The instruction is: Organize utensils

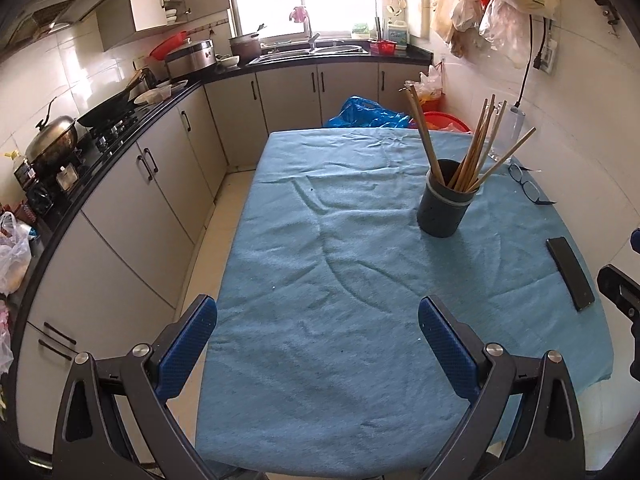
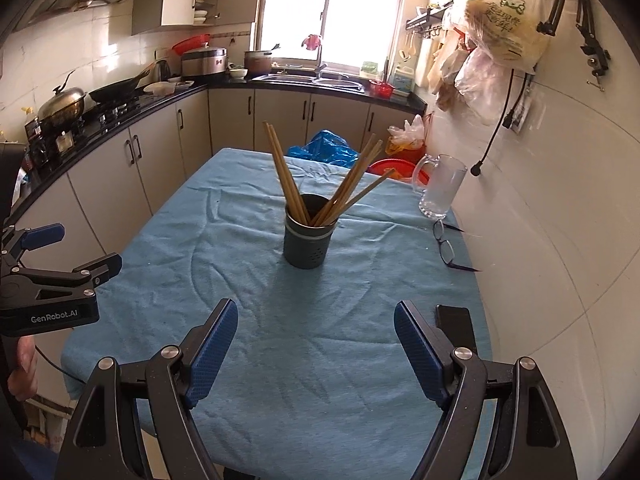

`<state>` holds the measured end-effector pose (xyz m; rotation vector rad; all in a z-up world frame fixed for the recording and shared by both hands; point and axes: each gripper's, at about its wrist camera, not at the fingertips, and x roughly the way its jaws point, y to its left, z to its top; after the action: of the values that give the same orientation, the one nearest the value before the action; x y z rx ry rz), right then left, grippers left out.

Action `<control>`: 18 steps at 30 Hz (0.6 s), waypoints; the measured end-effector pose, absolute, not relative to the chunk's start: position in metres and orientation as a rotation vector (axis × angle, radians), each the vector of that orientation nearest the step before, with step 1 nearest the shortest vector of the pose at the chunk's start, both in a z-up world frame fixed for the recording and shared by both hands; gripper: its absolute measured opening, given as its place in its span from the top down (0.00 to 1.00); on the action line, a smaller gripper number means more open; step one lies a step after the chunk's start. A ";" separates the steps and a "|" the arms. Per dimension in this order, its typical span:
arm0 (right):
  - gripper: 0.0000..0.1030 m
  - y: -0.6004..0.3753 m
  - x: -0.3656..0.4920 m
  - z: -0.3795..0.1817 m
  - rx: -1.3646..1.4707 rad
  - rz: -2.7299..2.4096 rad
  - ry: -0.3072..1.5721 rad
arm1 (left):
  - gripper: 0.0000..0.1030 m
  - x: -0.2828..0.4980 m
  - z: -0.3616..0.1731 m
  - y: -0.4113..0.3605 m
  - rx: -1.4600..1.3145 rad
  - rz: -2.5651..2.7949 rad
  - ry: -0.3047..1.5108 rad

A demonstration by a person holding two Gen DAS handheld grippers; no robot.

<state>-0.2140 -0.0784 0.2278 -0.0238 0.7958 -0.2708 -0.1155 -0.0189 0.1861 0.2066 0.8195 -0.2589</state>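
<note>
Left gripper (image 1: pixel 318 340): fingers (image 1: pixel 188 350) spread wide, nothing between them, held above the near part of the surface (image 1: pixel 320 360), which is covered with a blue cloth. The same gripper appears at the left edge of the right wrist view, a hand (image 2: pixel 22 364) behind it.

Right gripper (image 2: pixel 316 350): fingers (image 2: pixel 212 354) likewise spread wide and empty, above the near edge of the cloth. A dark phone (image 2: pixel 456 320) lies flat on the cloth just behind the right finger, near the wall-side edge.

Cup (image 2: pixel 306 234): dark, cylindrical, upright on the cloth around mid-surface, well apart from both grippers. In the left wrist view it sits toward the right. It holds the chopsticks (image 2: pixel 286 176), all standing inside and fanned out: one group leans left, the others lean right. No chopsticks lie on the cloth.

Glasses (image 2: pixel 444 242): folded open, on the cloth to the right of the cup, close to the wall.

Glass mug (image 2: pixel 440 186): clear, with handle, upright beyond the glasses at the far right corner of the surface.

Beyond the surface: a blue bag (image 2: pixel 326 148) and a red basin (image 2: pixel 394 170) on the floor. A counter (image 1: pixel 120 128) with hob, wok and pot runs along the left wall; the sink (image 1: pixel 308 50) is under the window at the far end. Plastic bags (image 2: pixel 496 32) hang on the right wall.
</note>
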 end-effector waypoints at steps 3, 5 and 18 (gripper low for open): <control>0.18 -0.077 -0.214 0.227 -0.024 -0.270 0.798 | 0.03 -0.116 0.186 -0.018 0.208 -0.257 0.819; 0.18 -0.076 -0.214 0.227 -0.023 -0.270 0.797 | 0.03 -0.117 0.186 -0.018 0.209 -0.258 0.817; 0.18 -0.075 -0.214 0.226 -0.017 -0.277 0.802 | 0.03 -0.120 0.186 -0.021 0.216 -0.270 0.817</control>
<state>-0.2143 -0.0753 0.2257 -0.0169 0.8019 -0.2768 -0.1201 -0.0214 0.1857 0.2163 0.8175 -0.2704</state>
